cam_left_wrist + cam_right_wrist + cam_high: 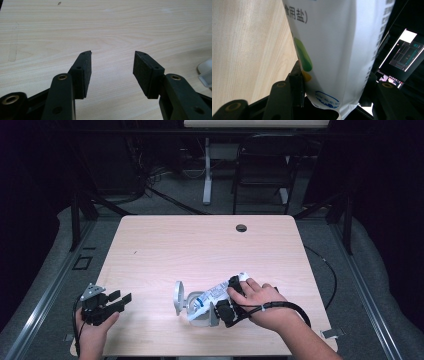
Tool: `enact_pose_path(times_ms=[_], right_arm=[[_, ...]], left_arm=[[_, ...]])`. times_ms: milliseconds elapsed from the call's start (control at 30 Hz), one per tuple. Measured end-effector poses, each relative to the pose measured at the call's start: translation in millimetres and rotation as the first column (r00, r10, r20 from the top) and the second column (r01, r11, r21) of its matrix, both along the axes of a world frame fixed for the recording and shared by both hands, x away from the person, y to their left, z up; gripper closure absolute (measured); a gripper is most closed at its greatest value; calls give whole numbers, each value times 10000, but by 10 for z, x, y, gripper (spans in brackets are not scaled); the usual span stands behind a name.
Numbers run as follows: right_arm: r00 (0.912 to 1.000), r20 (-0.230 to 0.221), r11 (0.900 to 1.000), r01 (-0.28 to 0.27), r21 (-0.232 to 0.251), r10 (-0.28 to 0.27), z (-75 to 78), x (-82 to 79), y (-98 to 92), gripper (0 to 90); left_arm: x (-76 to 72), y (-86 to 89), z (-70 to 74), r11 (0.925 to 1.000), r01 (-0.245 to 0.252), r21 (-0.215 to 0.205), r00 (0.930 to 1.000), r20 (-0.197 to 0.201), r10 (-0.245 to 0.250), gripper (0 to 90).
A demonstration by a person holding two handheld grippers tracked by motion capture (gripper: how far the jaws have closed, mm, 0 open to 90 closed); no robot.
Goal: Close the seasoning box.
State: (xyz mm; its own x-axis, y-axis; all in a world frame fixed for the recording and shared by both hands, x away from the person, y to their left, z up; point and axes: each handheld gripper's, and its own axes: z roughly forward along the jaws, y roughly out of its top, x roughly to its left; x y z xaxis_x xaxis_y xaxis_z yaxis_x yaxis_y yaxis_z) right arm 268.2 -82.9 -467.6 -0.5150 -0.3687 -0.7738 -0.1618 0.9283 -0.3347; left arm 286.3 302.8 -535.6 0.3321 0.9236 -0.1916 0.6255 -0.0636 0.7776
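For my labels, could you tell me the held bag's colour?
White bag, green and blue markings; right gripper view.

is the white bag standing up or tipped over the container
Tipped. The bag lies slanted in the right claw, its lower end over the open container, whose lid stands up beside it.

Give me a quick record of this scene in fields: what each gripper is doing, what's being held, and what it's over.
right gripper: shut on the white salt bag, jaws clamped on both its sides
white salt bag: tilted, its lower end over the clear container
clear container: lid swung open to its left, standing on the wooden table
left gripper: open, nothing between the jaws, at the table's near left corner
left hand: holds the left gripper apart from the container
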Motion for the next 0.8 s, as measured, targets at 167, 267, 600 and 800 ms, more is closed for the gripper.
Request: enact_pose_path(times_ms=[167,267,600,800], right_arm=[[10000,5,10000,-20,-45,20,3,-1,3,517],[10000,11,10000,-33,-74,33,7,-2,6,518],[9999,36,9998,-159,-83,160,18,-9,5,527],[9998,91,9998,-185,-107,186,26,-11,9,534]], left_arm=[[0,1,1,10000,4,9,10000,-1,-4,494],[0,0,1,10000,-1,4,10000,1,1,494],[0,0,2,10000,3,12,10000,3,-3,493],[0,-1,0,10000,-2,1,10000,-2,2,494]])
